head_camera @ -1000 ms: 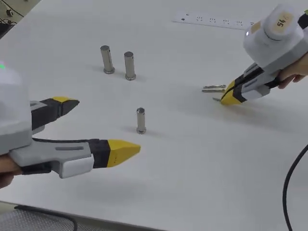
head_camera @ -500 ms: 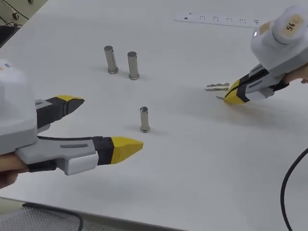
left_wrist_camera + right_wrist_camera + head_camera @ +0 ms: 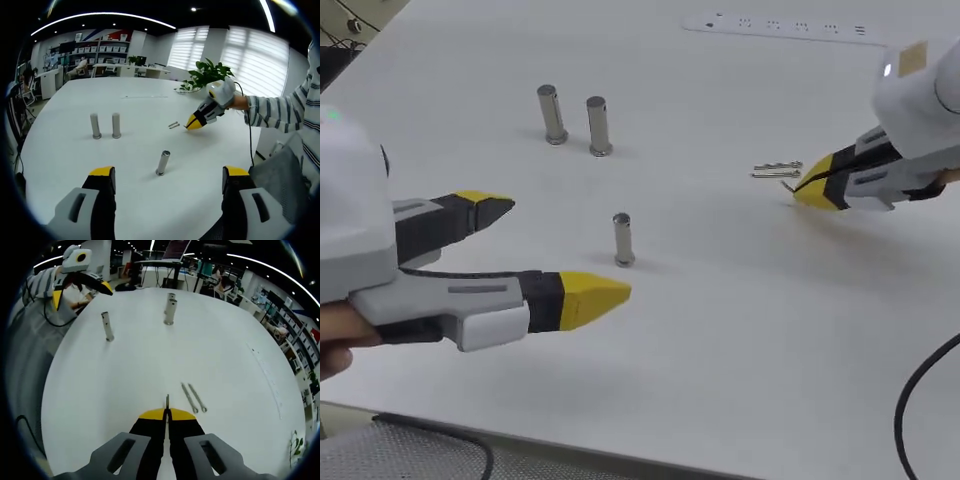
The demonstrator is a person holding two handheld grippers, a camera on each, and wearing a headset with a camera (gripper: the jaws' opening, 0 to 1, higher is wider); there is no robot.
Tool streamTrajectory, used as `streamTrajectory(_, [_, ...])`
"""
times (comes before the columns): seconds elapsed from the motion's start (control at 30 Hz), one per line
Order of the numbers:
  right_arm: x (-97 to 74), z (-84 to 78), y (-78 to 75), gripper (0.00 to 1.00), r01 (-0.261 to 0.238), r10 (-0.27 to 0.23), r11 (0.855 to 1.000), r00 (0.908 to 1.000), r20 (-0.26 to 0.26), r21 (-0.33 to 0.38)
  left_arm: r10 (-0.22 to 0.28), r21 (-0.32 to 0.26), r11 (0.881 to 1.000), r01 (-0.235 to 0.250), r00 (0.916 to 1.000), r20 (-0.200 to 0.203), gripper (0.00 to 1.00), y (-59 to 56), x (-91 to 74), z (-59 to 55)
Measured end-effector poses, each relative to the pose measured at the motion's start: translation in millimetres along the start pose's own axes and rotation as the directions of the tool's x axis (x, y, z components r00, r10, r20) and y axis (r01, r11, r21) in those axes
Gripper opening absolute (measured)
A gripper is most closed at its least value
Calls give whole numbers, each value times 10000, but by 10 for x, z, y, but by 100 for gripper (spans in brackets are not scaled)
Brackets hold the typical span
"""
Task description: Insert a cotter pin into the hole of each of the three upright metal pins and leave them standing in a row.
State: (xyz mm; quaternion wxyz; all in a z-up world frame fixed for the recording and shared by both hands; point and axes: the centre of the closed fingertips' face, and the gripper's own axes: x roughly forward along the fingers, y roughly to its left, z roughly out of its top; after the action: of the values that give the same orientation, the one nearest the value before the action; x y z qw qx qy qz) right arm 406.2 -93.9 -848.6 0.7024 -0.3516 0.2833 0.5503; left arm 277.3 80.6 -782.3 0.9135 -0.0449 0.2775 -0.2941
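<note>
Head view: left tool (image 3: pixel 568 248) at near left, held low over the white tabletop (image 3: pixel 720 330), jaws spread wide and holding nothing. Near metal pin (image 3: pixel 623 240) stands upright just right of the tool's tips, touching neither jaw. In the left gripper view this pin sits ahead of the gap between the two jaws, closer to the left one. Two far metal pins (image 3: pixel 551 114) stand upright side by side at far left, close together, well apart from the near pin and from both tools.

Right tool (image 3: pixel 800 189) is at the right, tips pointing left and low to the tabletop, jaws clenched on one cotter pin (image 3: pixel 167 401). A short thin end of it pokes out past the yellow tips. Can't tell if that end touches the tabletop. Two loose cotter pins (image 3: pixel 778 170) lie flat, side by side, just beside the right tool's tips on the far-left side. In the right gripper view they lie just right of the held one, not touching it.

White power strip (image 3: pixel 775 27) lies along the far edge. Black cable (image 3: pixel 910 400) at near right.
</note>
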Motion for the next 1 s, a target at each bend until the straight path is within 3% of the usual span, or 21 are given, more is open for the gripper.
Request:
streamTrajectory(0.13, [-72,89,62,2,305,-311,9994,9982,508,130,-89,-90,9999,89,9999,56,84,9,20,52])
streamTrajectory(0.3, [-170,204,190,2,557,-548,9984,9942,926,-70,-156,-507,9986,160,9998,86,70,14,58,111])
streamTrajectory(0.47, [-289,403,285,2,860,-836,9962,9854,1483,-100,-266,-372,9989,271,9995,156,67,-44,121,191])
streamTrajectory(0.57, [-366,570,350,2,1079,-1027,9940,9769,1873,-178,-389,-599,9974,406,9988,287,66,-55,182,256])
streamTrajectory(0.63, [-388,682,395,2,1066,-1038,9943,9687,2254,-2,-426,-749,9962,451,9985,345,65,-67,217,283])
streamTrajectory(0.77, [-381,810,500,2,1037,-957,9944,9635,2500,-191,-609,-976,9932,635,9977,293,62,-75,277,298])
streamTrajectory(1.0, [-358,1002,673,2,1032,-879,9940,9514,2952,-366,-946,-1383,9852,1015,9940,557,56,-134,401,448])
